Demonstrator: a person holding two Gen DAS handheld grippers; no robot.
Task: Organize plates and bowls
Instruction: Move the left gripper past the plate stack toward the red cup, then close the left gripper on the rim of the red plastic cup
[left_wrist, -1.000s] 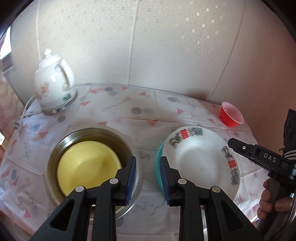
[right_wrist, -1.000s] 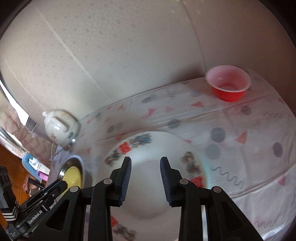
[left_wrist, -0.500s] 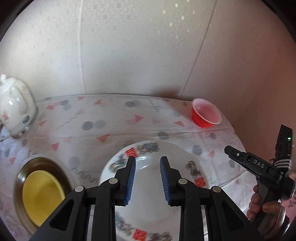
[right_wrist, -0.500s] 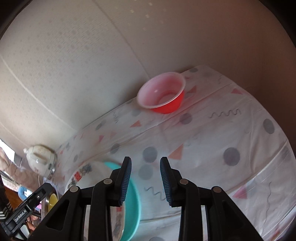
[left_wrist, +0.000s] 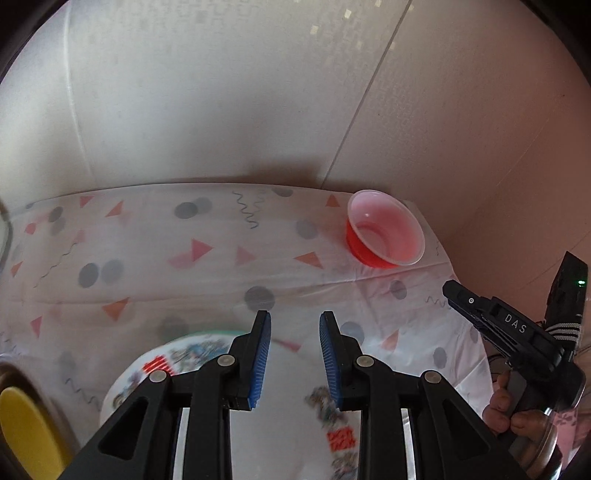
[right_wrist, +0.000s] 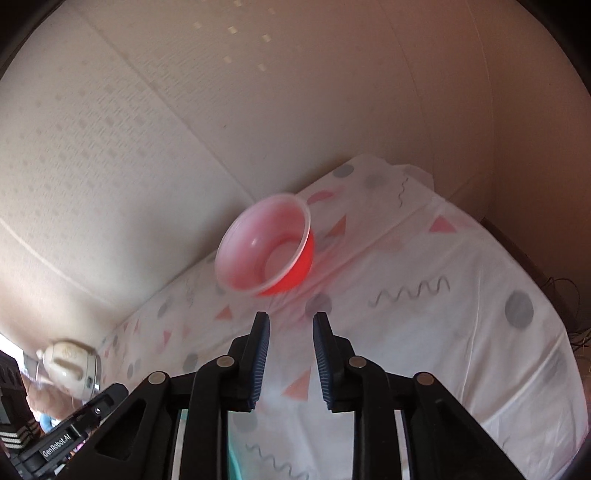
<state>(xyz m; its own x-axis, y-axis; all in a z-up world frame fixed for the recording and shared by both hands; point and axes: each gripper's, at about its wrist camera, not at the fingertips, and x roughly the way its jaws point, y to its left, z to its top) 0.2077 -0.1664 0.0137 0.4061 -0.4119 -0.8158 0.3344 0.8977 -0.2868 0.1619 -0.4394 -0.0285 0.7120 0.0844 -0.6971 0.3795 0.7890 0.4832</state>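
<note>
- Right now your left claw (left_wrist: 294, 356) hangs over the table (left_wrist: 221, 266) with its blue pads (left_wrist: 261, 354) standing apart and nothing between them, so it is released and carries nothing.
- Just under that claw lies the white patterned plate (left_wrist: 295, 424), resting on a teal dish whose rim (left_wrist: 210, 334) peeks out at the plate's far edge.
- At the lower left edge of your left view, a yellow plate (left_wrist: 26, 428) sits inside a metal bowl (left_wrist: 14, 373), only partly in frame and blurred.
- Your right claw (right_wrist: 290, 358) points toward the red bowl (right_wrist: 269, 247), which sits on the spotted tablecloth (right_wrist: 461, 295) near the wall at the far corner; the claw is short of the bowl and not touching it.
- That right claw's jaws have just been closing, yet they remain parted with only cloth showing between them, so it grasps nothing.
- From your left view you can see your right hand (left_wrist: 517, 413) wrapped around the handle of its claw at the right edge.
- A white kettle (right_wrist: 70, 365) shows at the lower left of your right view, well apart from the red bowl.
</note>
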